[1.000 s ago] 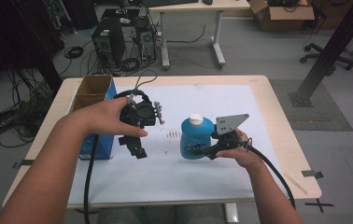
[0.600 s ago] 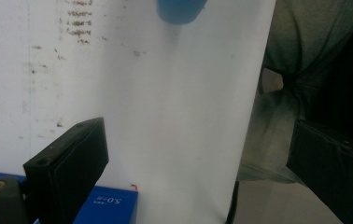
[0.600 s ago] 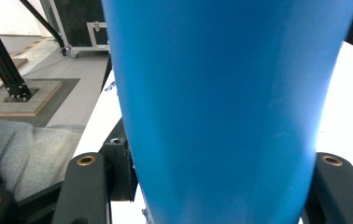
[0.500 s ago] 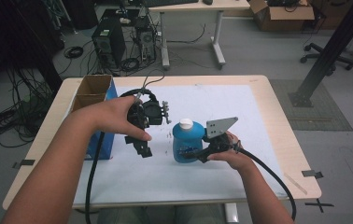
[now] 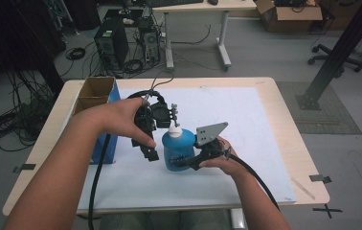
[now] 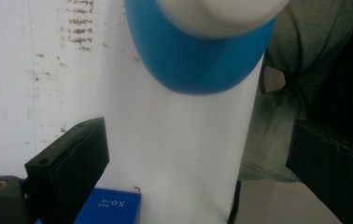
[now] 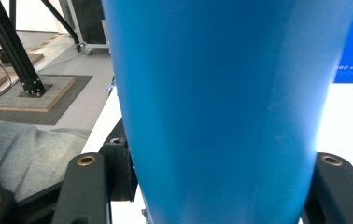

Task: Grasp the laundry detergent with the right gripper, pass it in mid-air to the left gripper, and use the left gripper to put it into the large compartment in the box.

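Here, on the left edge of the table, an open cardboard box sits with a blue box just on its near side. Both stand on or beside the white sheet that covers most of the tabletop.

The left gripper hangs over the sheet just left of the blue bottle, jaws pointing down. In the left gripper view its two black jaws stand wide apart with only white sheet between them; nothing is held. The bottle's white cap and blue shoulder sit at the top of that view, clear of both jaws.

The bottle stands upright near the middle of the sheet. The right gripper comes at it from the right, low and level, its grey plate up. In the right gripper view the bottle's blue wall sits between the jaws and touches both: closed on it.

The left gripper view alone shows grey smudges on the sheet and small print on the blue box's corner reading roughly "5.0", upside down. The right gripper view alone shows the floor, a black frame leg and a trouser leg. Label print on the bottle is too small to read.
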### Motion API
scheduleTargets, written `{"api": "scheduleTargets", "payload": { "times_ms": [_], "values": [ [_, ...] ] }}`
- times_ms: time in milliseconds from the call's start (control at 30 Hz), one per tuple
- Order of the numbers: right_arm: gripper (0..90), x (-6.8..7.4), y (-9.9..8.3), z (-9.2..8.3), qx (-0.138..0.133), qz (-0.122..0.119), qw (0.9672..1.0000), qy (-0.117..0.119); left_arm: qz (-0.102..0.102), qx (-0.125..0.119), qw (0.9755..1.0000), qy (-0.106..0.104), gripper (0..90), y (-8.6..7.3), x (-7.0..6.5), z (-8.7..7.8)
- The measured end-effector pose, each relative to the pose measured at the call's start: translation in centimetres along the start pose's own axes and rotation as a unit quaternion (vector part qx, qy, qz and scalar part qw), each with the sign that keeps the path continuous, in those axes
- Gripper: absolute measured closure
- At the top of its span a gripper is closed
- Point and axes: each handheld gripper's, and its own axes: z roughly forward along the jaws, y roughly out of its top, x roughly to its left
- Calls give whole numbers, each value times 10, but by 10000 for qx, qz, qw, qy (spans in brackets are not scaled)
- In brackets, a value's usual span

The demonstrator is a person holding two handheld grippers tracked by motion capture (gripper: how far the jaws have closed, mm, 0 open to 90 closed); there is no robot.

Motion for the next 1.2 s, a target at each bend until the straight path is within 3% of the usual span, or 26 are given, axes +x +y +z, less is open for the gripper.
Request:
{"api": "scheduleTargets", "payload": {
  "times_ms": [367, 1000, 1200],
  "values": [
    [417, -2, -1, 3, 52, 29, 10000, -10, 24, 61, 10000, 17, 59, 8, 3, 4],
    [418, -1, -1, 25, 40, 68, 10000, 58, -14, 303, 9995, 95, 57, 15, 3, 23],
    [418, -1, -2, 30, 43, 76, 9999, 74, 24, 283, 9995, 112, 57, 16, 2, 25]
  ]
}}
